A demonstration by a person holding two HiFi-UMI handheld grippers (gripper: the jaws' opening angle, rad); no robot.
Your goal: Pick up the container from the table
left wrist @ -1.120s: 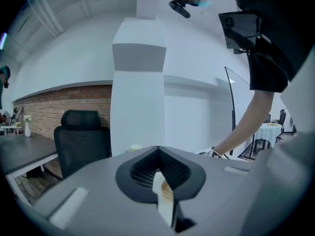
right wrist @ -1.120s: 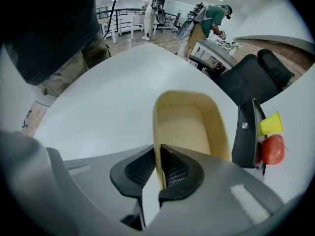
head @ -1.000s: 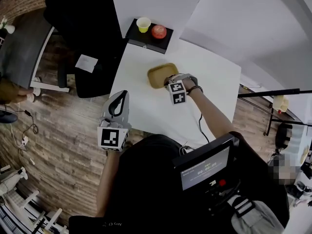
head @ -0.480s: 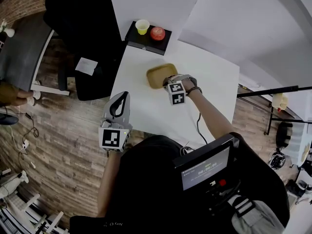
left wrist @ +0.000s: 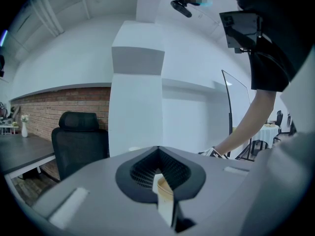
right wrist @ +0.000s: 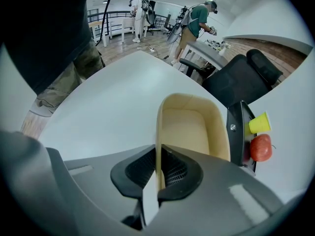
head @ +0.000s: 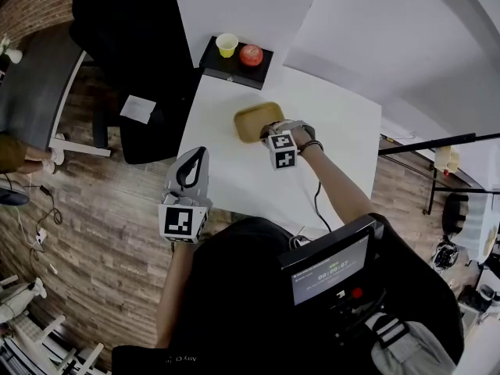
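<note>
A shallow tan container [head: 251,120] lies on the white table [head: 336,131], toward its far left side. My right gripper [head: 269,131] points steeply down at the container's near edge. In the right gripper view, the container [right wrist: 189,124] stretches away from my right gripper [right wrist: 157,178], whose jaws are shut on the thin rim. My left gripper [head: 195,156] hovers off the table's left edge over the wooden floor, away from the container. The left gripper view shows my left gripper [left wrist: 165,198] pointing level across the room, jaws together with nothing between them.
A black tray [head: 234,65] at the table's far end carries a yellow cup [head: 227,44] and a red apple [head: 251,53]. A black office chair [head: 133,45] with a paper sheet [head: 137,108] stands left of the table. People stand far off [right wrist: 197,21].
</note>
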